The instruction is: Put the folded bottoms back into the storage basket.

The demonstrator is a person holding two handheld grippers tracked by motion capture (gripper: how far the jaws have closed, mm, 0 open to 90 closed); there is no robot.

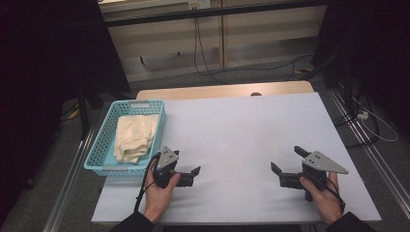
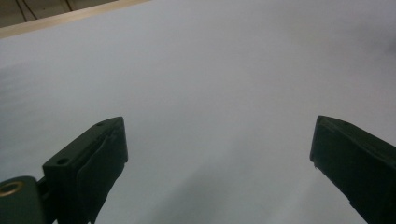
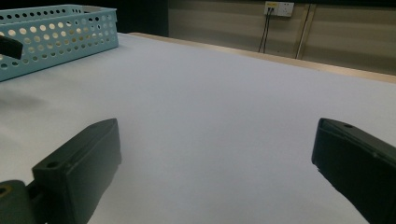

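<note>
Item 1: one table (image 1: 251,130), flat white sheet over a pale wooden top, wood showing as a strip along the far edge. The broad middle of the sheet lies bare, between and beyond both sets of fingers.

Item 2: one light blue perforated plastic basket (image 1: 99,145), rectangular, at the left edge of the sheet, just beside and to the outer side of the left fingers. In the right gripper view its holed wall (image 3: 56,37) stands well off to the left beyond the fingers.

Item 3: one cream crumpled cloth (image 1: 135,137), lying inside the basket.

Item 4: two black hand-held grippers.
- Left gripper (image 1: 189,170), near the front edge, held in the left hand (image 1: 158,189); fingers spread wide, nothing between them, bare sheet ahead in the left gripper view (image 2: 219,154).
- Right gripper (image 1: 289,159), near the front edge and the sheet's right side, held in the right hand (image 1: 325,193); fingers spread wide, nothing between them (image 3: 215,154).

The two grippers sit well apart, fingers angled towards the open middle.

Item 5: dark cables (image 1: 212,67) on the floor beyond the table's far edge.
</note>
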